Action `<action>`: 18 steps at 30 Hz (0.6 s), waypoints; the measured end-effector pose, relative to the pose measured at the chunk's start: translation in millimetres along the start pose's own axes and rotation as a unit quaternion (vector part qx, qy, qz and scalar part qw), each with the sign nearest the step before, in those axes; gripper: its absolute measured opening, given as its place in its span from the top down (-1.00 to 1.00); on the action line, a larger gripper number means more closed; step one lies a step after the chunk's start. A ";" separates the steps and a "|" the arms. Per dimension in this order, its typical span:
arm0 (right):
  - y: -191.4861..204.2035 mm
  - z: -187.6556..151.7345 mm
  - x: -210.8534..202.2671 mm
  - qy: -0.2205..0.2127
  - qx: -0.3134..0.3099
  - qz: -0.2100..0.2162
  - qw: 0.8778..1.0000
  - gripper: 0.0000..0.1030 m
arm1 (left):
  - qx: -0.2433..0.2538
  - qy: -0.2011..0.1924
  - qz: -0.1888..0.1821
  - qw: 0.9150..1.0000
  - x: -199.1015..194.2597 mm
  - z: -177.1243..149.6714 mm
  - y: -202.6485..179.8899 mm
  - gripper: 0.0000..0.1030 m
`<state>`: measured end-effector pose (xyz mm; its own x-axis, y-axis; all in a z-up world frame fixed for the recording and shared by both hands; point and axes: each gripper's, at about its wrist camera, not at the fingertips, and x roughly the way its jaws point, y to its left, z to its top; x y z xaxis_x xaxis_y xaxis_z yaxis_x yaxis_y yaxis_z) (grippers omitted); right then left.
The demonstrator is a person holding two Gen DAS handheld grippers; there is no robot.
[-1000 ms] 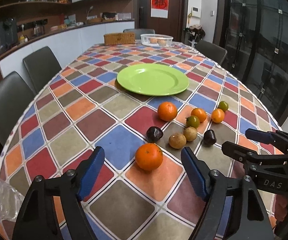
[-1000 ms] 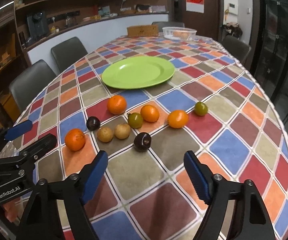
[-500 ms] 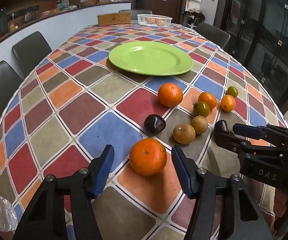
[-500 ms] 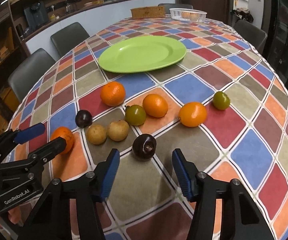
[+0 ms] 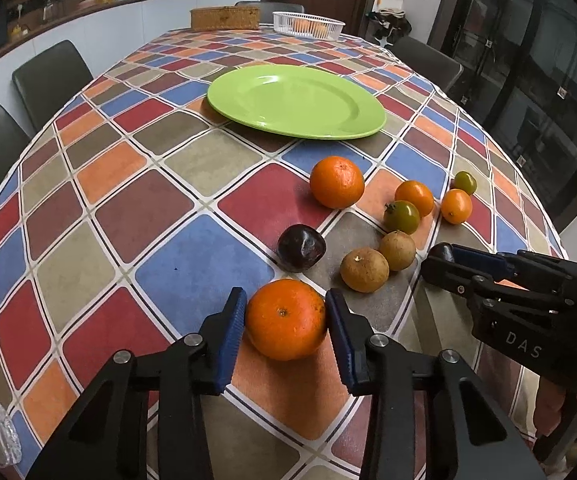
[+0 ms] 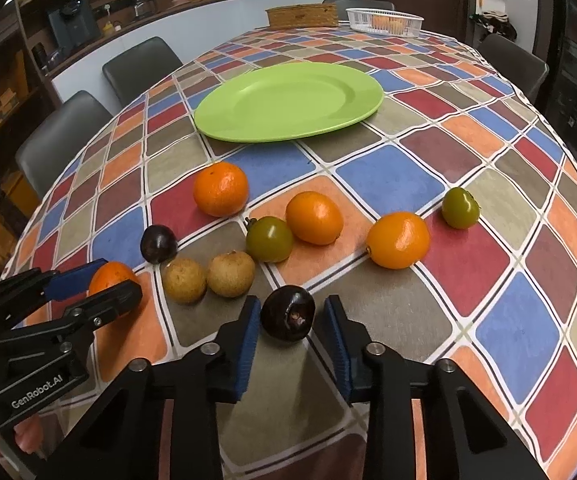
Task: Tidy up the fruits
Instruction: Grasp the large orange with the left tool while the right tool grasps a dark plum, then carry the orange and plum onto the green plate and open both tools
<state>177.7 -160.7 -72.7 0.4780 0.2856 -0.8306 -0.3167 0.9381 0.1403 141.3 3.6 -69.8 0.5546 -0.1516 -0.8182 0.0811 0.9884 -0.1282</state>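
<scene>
Bracketing the near mandarin [image 5: 285, 319] with the left gripper [image 5: 285, 330], jaws narrow, barely touching; straddling the dark plum [image 6: 287, 312] with the right gripper [image 6: 291, 338], gaps showing. Risking round fruit squirting toward the longans [image 6: 184, 280] if pinched off-centre.
</scene>
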 end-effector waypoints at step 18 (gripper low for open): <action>4.9 6.2 -27.3 -0.035 -0.006 0.021 0.999 0.45 | 0.017 -0.049 -0.007 0.999 -30.7 15.8 -9.0 0.24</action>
<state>168.2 -162.7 -46.0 0.5195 0.3383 -0.7846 -0.3481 0.9224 0.1673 136.7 -0.5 -34.7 0.6315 -0.1654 -0.7575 0.1157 0.9861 -0.1189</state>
